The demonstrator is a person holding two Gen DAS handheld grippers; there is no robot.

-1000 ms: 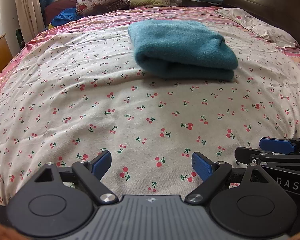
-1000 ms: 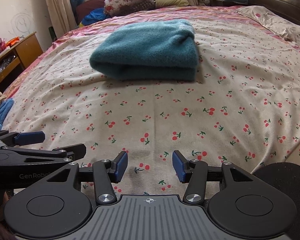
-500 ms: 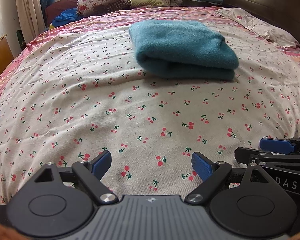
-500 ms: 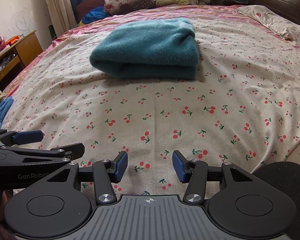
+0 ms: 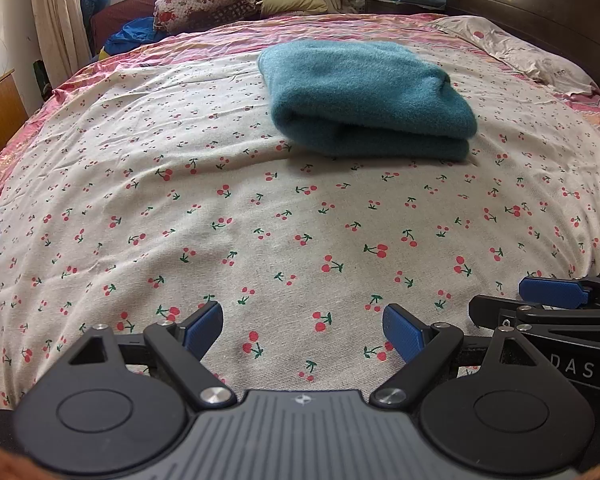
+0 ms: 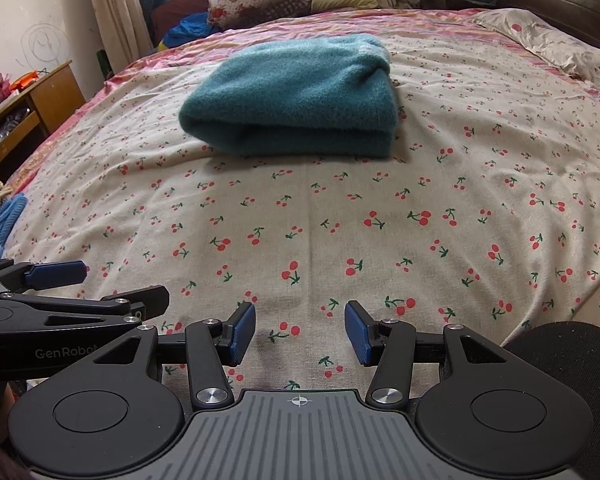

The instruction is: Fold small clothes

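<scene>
Left tongs (image 5: 302, 330): jaws wide apart, holding nothing, at lower frame over bare bed (image 5: 140, 184). Garment (image 5: 364, 100): folded into a compact bundle, upper centre of frame, well apart from both tongs. Right tongs (image 6: 300, 330): partly open, empty. This fold appears complete; no further garment is clearly identifiable.

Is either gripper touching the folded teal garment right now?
Apart. Both wrist views show the left gripper and right gripper open over bare cherry-print sheet, with the teal garment lying well beyond their fingertips.
</scene>
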